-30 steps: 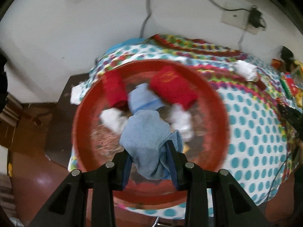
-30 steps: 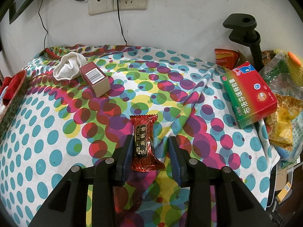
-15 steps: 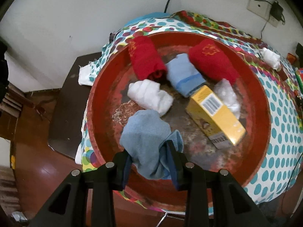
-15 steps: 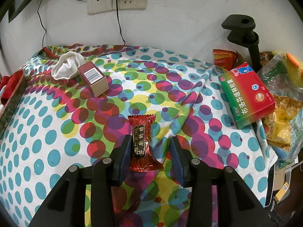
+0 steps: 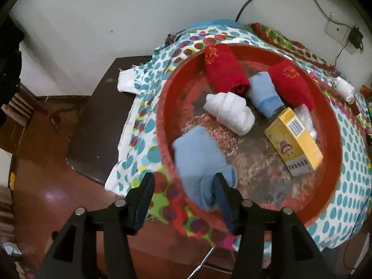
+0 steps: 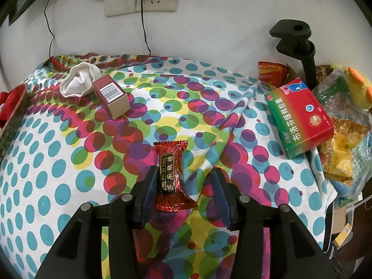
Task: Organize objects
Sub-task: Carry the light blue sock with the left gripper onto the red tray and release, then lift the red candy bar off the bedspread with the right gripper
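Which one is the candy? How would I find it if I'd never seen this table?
Start at the dotted tablecloth below the wall socket. In the middle lies the candy, between the right gripper's open jaws. It's the only shiny red wrapper with crimped ends; the boxes nearby are cardboard.

I see my right gripper [image 6: 183, 193] with its jaws spread wide either side of a red foil candy [image 6: 171, 176] lying on the polka-dot cloth [image 6: 58, 167]; the left finger [image 6: 148, 189] sits just beside the wrapper, the other stands clear. Farther back, a brown box [image 6: 114, 96] touches a rolled white sock [image 6: 78, 82]. A red-and-green medicine box [image 6: 300, 118] lies at the right edge
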A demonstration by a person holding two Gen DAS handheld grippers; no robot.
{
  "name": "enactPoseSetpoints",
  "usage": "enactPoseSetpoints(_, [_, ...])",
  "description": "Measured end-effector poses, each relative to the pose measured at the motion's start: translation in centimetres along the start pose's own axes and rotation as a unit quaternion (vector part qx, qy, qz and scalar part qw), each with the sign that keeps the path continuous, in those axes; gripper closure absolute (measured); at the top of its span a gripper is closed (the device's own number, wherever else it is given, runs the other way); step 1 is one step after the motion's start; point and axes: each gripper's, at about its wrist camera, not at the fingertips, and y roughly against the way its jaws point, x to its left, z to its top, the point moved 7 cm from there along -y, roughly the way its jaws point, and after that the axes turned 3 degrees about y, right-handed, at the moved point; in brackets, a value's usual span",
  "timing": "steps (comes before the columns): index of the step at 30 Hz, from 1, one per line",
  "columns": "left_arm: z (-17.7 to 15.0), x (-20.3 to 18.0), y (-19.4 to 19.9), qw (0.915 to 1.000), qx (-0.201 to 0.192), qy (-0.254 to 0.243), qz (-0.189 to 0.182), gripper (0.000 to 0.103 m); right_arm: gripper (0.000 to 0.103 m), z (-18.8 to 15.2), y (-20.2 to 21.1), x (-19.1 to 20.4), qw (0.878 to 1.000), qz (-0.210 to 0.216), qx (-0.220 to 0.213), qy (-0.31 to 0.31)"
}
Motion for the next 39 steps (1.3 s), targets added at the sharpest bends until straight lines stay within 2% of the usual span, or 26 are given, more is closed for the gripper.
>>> enactPoseSetpoints(4, [-1.0, -0.3, 1.9, 0.9997, -0.014, -0.015, 0.012, 0.049, 0.059, 0.1, 0.0, 0.0, 1.0, 0.0, 0.0, 0.0])
enactPoseSetpoints(9, [-1.7, -2.7, 3.7, 0.9978, -0.037, -0.053, 0.013, 0.049, 0.06, 0.1, 0.0, -0.1, 1.0, -0.002, 0.008, -0.011])
enactPoseSetpoints(12, [-1.8, -4.7, 4.2, 0.9953, -0.053, -0.08, 0.016, 0.049, 0.067, 0.3, -0.1, 0.3, 1.0, -0.004, 0.02, -0.004])
enactPoseSetpoints(14, [-1.4, -6.5, 4.4, 0.9935, -0.068, -0.091, -0.001, 0.049, 0.072, 0.4, 0.0, 0.6, 1.0, -0.009, 0.028, -0.004])
enactPoseSetpoints(18, [0.2, -9.5, 3.2, 0.9925, -0.069, -0.097, -0.027, 0.049, 0.076, 0.3, 0.0, 0.5, 0.999, -0.016, 0.041, -0.032])
enactPoseSetpoints(23, [1.5, -11.9, 2.4, 0.992, -0.069, -0.102, -0.027, 0.049, 0.079, 0.1, 0.2, 0.3, 0.997, -0.019, 0.052, -0.056])
enactPoseSetpoints(26, [1.7, -12.7, 2.1, 0.9921, -0.069, -0.095, -0.044, 0.049, 0.081, -0.1, 0.8, 0.0, 0.996, -0.013, 0.054, -0.073])
enactPoseSetpoints(29, [1.4, -13.2, 1.4, 0.9917, -0.067, -0.103, -0.039, 0.049, 0.082, 0.1, 1.8, -0.2, 0.996, -0.013, 0.052, -0.076])
enactPoseSetpoints(32, [0.8, -13.6, 0.5, 0.9903, -0.064, -0.122, -0.018, 0.049, 0.083, 0.4, 2.4, 0.0, 0.996, -0.017, 0.054, -0.064])
enactPoseSetpoints(39, [-0.9, -14.7, 0.3, 0.985, -0.067, -0.152, -0.046, 0.049, 0.081, -0.6, 1.8, 1.1, 0.995, -0.024, 0.087, -0.045])
